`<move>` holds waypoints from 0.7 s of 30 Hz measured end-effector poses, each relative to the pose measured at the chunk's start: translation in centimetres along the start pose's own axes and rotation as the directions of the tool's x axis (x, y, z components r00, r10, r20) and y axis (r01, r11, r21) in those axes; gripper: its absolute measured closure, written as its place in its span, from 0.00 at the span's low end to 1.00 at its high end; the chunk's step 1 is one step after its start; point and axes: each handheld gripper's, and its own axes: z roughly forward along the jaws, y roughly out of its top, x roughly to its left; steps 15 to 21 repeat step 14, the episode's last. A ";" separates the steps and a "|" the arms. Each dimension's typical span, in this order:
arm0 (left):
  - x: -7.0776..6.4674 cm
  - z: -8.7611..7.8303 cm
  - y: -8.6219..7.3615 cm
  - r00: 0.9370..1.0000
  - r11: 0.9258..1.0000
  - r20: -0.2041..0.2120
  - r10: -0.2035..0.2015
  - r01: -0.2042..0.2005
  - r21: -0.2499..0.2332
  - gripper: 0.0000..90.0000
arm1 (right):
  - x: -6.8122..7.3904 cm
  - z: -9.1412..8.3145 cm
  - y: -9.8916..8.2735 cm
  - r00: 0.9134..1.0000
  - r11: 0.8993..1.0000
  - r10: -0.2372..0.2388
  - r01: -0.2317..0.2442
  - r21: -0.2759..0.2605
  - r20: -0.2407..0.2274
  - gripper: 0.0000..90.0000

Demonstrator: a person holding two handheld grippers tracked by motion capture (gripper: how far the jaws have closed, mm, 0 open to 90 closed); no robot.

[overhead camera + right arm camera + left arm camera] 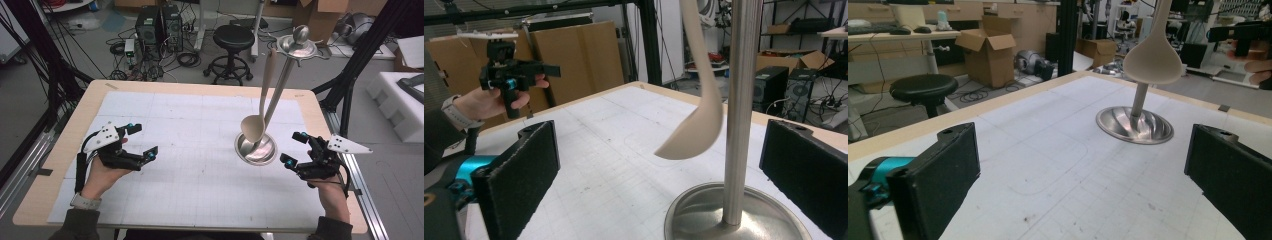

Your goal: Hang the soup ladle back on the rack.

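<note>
**Spoon could swing off its hook**

While both the left gripper (142, 141) and right gripper (295, 148) hover wide and empty, the beige spoon (261, 112) hangs right of centre on the steel stand (282, 85); a careless nudge could unhook it or tip the stand.

A beige ladle (261, 100) hangs from the top of a steel stand (282, 85) on the right half of the white-matted table, bowl down, handle rising to the stand's round head. The ladle's bowl (691, 137) hovers just above the stand's dished round base (1135, 125), close beside the upright pole without clearly touching it. The stand is upright; its polished base sits flat on the mat, near the table's right edge.
</note>
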 end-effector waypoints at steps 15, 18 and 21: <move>0.9 -2.9 -0.7 0.996 0.999 -0.091 -0.012 0.009 -0.041 0.02 | -0.1 0.4 -0.1 1.000 1.000 -0.011 0.010 0.014 0.013 0.02; 0.9 -2.9 -0.7 0.996 0.999 -0.091 -0.012 0.009 -0.041 0.02 | -0.1 0.4 -0.1 1.000 1.000 -0.011 0.010 0.014 0.013 0.02; 0.9 -2.9 -0.7 0.996 0.999 -0.091 -0.012 0.009 -0.041 0.02 | -0.1 0.4 -0.1 1.000 1.000 -0.011 0.010 0.014 0.013 0.02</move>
